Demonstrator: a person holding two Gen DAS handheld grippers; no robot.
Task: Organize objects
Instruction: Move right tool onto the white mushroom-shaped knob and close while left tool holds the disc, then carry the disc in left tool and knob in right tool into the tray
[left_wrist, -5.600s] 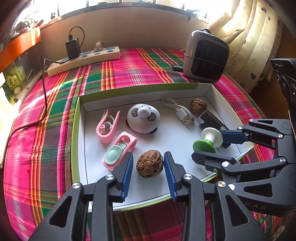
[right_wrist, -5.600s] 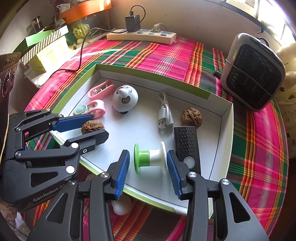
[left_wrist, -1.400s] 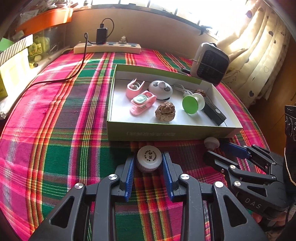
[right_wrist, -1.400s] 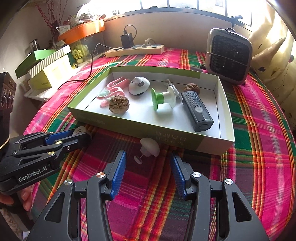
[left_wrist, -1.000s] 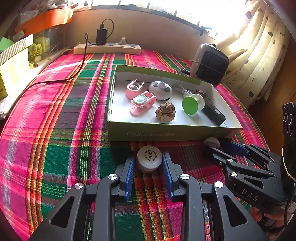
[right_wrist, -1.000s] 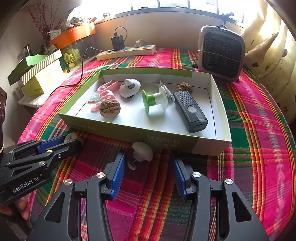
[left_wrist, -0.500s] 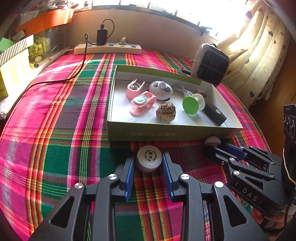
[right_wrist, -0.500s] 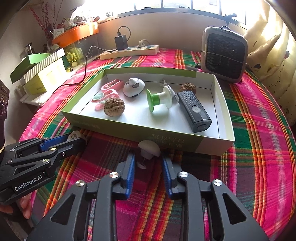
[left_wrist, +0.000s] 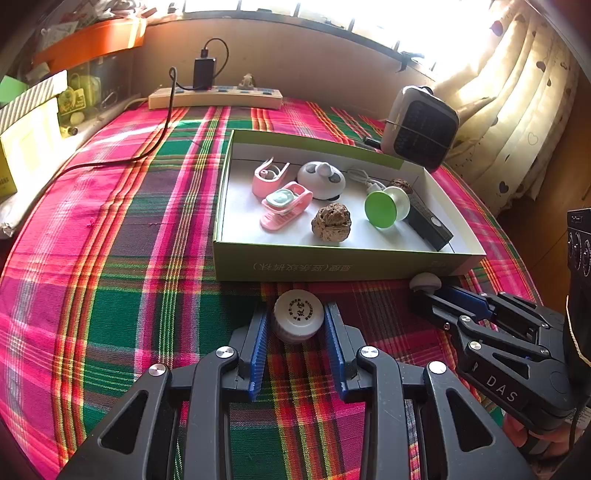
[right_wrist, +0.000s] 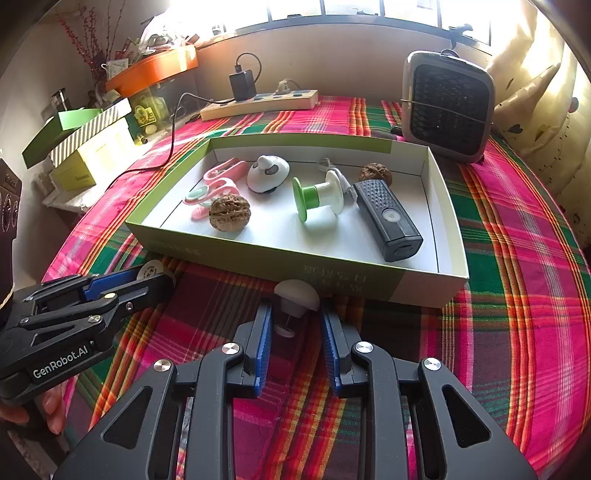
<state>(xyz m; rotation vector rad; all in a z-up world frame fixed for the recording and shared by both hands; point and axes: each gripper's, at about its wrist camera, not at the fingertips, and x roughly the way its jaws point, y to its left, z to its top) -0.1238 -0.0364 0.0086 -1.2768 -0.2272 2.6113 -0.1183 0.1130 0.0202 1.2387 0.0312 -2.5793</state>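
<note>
Shelf boxes (right_wrist: 88, 147): rt view only

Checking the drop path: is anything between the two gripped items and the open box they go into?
Only the box's near wall stands between them and the inside. The white cap in the left hand-held gripper and the mushroom-shaped piece in the right hand-held gripper must clear it.

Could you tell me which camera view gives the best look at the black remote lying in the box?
The right wrist view: the black remote shows its whole top, with grille and round button. In the left wrist view it is foreshortened and partly hidden behind the green spool.
</note>
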